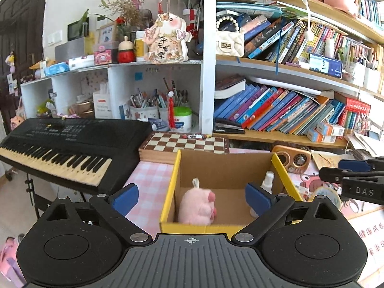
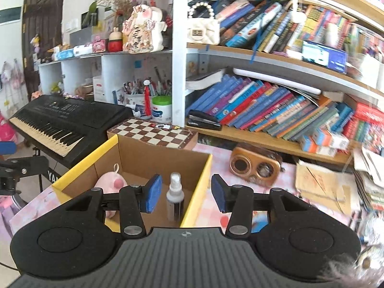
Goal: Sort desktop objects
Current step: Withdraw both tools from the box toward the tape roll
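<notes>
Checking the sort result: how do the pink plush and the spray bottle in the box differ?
The pink plush is soft, rounded and opaque pink; the spray bottle is slim, rigid and clear with a white nozzle. The plush slumps by one wall of the cardboard box; the bottle stands upright by the opposite wall. Both sit inside the box, held by no tongs.

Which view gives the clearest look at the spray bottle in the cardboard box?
The right wrist view: the spray bottle stands upright and whole against the wall of the cardboard box, unobstructed. In the left wrist view only its white top shows, the rest hidden behind a fingertip pad of the left gripper.
</notes>
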Tool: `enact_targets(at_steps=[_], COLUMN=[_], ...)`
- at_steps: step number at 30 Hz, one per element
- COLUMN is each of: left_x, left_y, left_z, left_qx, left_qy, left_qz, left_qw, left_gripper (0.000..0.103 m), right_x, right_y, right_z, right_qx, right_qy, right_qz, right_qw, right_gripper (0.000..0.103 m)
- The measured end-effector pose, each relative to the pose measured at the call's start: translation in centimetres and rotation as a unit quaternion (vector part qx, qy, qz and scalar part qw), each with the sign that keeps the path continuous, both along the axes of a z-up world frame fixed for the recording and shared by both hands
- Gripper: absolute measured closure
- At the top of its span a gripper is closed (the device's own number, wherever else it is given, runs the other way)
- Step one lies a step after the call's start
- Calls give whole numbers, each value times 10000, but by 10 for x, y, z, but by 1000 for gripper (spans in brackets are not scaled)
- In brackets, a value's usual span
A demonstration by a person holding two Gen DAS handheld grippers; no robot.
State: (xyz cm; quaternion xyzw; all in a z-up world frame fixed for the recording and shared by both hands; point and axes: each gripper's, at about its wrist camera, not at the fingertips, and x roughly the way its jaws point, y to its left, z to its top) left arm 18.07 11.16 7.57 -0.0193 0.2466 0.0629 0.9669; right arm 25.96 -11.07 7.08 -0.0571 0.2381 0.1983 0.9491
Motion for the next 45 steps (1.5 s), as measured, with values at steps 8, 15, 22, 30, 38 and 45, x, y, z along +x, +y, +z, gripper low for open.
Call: enact_targets(at_steps=[8, 15, 22, 30, 38, 45], left_x=[-52, -87, -112, -131, -140, -139], left_y=[6, 11, 17, 16, 9, -3], left_z=[-13, -28, -38, -50, -61, -69], left_qx=[-38, -62, -146, -159, -226, -297], left_qy=[87, 307, 403, 489, 670, 839], left_qz=[58, 76, 165, 191, 41, -213], left_qw=[9999, 9995, 9989, 9985, 9975, 9958], left_gripper=[5, 5, 5, 5, 5, 5], right_x=[-64, -109, -144, -171, -189, -198], right_y=[-7, -2, 3, 9, 21, 19], right_z=[-17, -38, -51, -63, -76, -83], right_qx=[144, 132, 170, 96, -97, -288], right_qy=[9, 219, 283, 326, 579, 674], right_qz=[-450, -559, -627, -716, -446, -431], right_qw=[9989, 9981, 9975, 9969, 9973, 9964], right_gripper=[53, 50, 47, 39, 35, 31])
